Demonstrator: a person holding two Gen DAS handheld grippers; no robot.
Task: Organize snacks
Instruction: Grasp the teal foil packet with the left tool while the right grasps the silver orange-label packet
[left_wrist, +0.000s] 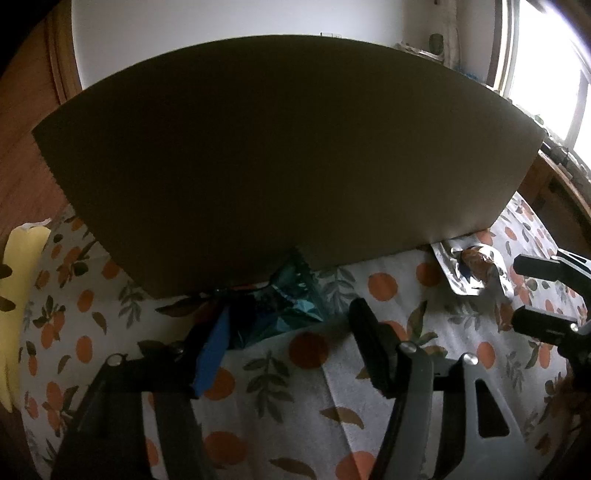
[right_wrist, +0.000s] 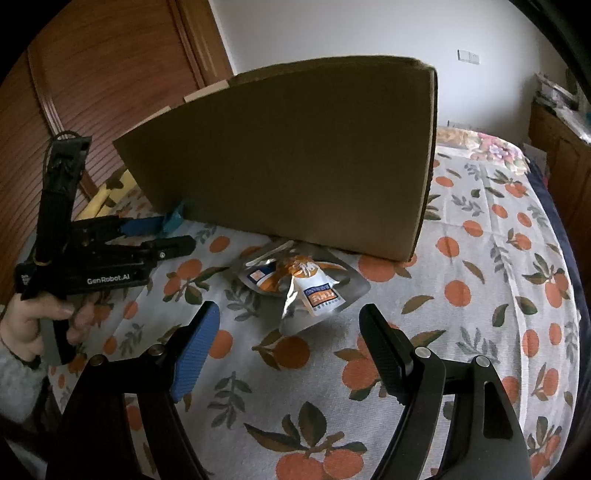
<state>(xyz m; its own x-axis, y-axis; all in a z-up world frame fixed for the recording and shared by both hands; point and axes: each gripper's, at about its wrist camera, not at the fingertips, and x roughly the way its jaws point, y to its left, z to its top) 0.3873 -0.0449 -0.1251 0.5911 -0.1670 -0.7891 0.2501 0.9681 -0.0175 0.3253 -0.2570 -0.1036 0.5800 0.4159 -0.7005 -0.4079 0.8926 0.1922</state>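
Though ahead of the right claw (right_wrist: 290, 347), silver snack pouch (right_wrist: 299, 286) untouched.

Bed covered by a white cloth (right_wrist: 461, 332) printed with oranges and leaves. A large brown cardboard box (right_wrist: 295, 158) stands directly on the cloth. A silver foil snack pouch (right_wrist: 299, 284) with orange and blue labels lies on the cloth against the base of the box's near side. A teal foil packet (left_wrist: 291, 306) lies at the box's lower edge, farther left along the same side. A yellow object (right_wrist: 107, 195) rests at the cloth's left margin, beside the box. A floral-patterned pillow (right_wrist: 498, 147) lies at the far end.
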